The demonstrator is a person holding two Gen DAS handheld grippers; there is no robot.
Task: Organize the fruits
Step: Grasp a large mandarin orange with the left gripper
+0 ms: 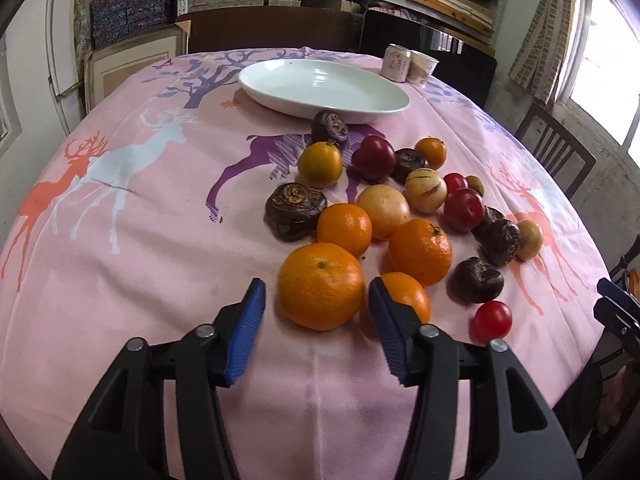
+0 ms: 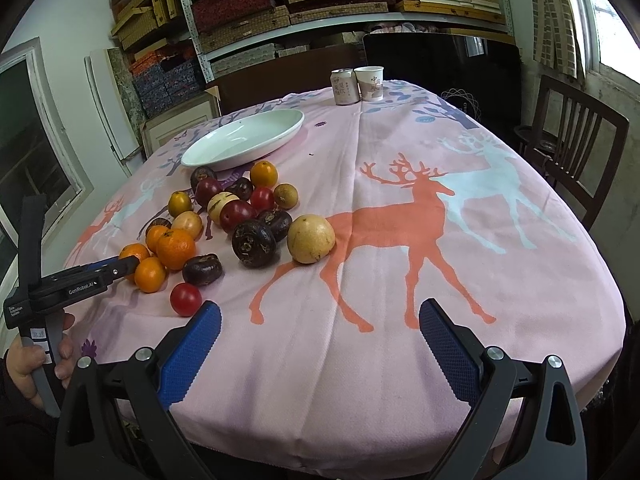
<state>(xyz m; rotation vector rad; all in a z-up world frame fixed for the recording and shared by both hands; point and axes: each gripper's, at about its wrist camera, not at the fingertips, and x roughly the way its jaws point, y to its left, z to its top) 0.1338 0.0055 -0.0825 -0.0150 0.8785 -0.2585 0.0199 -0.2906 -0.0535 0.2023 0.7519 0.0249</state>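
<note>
A pile of fruit lies on the pink deer-print tablecloth [image 1: 140, 240]: several oranges, dark brown fruits, red plums and tomatoes, and yellow fruits. A white oval plate [image 1: 324, 90] stands empty beyond the pile; it also shows in the right wrist view [image 2: 244, 140]. My left gripper [image 1: 316, 292] is open, with its blue pads on either side of the nearest large orange [image 1: 320, 286], not closed on it. My right gripper [image 2: 320, 320] is open and empty above bare cloth, near a small red tomato [image 2: 185, 299] and a yellow fruit [image 2: 311, 239]. The left gripper [image 2: 116, 266] shows at the orange cluster.
A drink can [image 2: 345, 86] and a paper cup [image 2: 370, 83] stand at the table's far edge. A wooden chair [image 2: 576, 148] is at the right side. Shelves of boxes [image 2: 280, 8] line the back wall. The person's hand [image 2: 36, 360] holds the left gripper's handle.
</note>
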